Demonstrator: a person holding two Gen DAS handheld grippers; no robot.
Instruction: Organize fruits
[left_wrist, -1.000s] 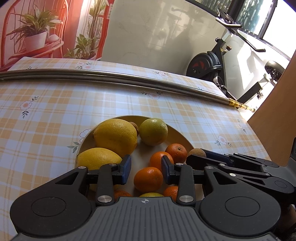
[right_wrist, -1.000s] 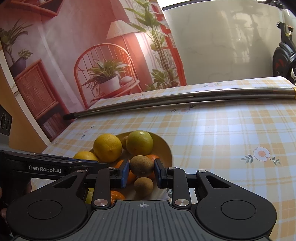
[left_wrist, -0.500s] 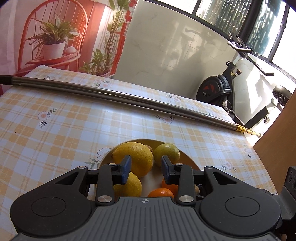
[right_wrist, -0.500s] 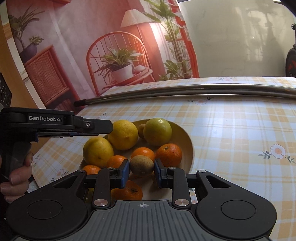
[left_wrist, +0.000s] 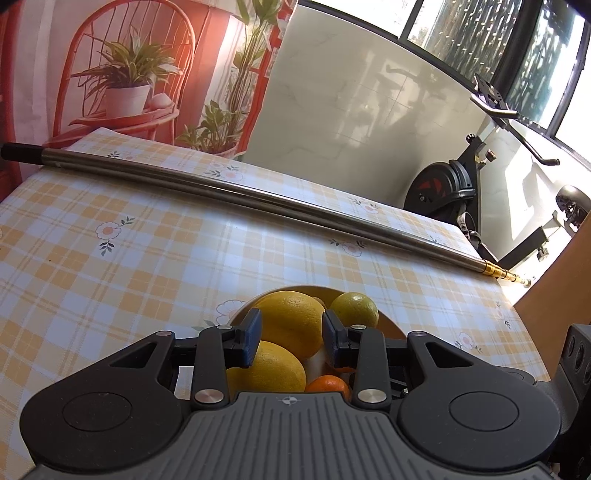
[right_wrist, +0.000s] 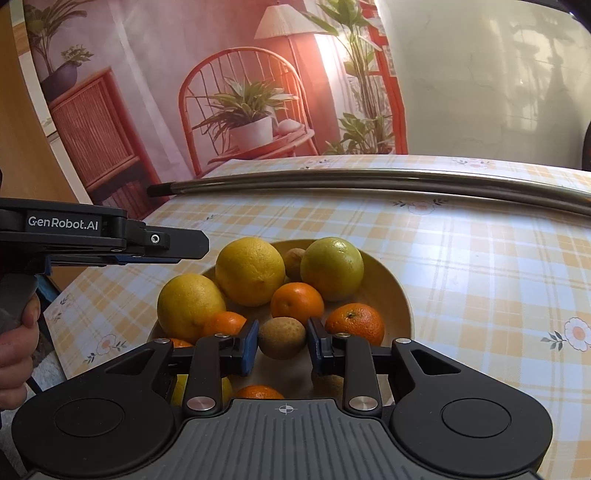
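Observation:
A tan plate (right_wrist: 400, 295) holds two big lemons (right_wrist: 249, 271), a yellow-green citrus (right_wrist: 331, 267), several small oranges (right_wrist: 297, 302) and a kiwi at the back (right_wrist: 293, 260). My right gripper (right_wrist: 282, 339) is shut on a brown kiwi (right_wrist: 282, 338), held just above the plate's near side. Another kiwi (right_wrist: 327, 382) lies under the right finger. My left gripper (left_wrist: 291, 339) hovers over the plate's left side, its pads a little apart with nothing between them. The lemons (left_wrist: 291, 321) show beyond it. From the right wrist view its fingers (right_wrist: 181, 245) reach in from the left, above the plate.
A long metal pole (left_wrist: 258, 195) lies across the checked tablecloth behind the plate. An exercise bike (left_wrist: 443, 188) stands past the table's far right corner. A person's hand (right_wrist: 14, 332) grips the left handle. A wooden panel (left_wrist: 554, 277) rises at the right.
The right gripper kept hold of the kiwi and drew back, so more of the plate shows. The left gripper pulled back and tilted up; the plate sank lower in its view.

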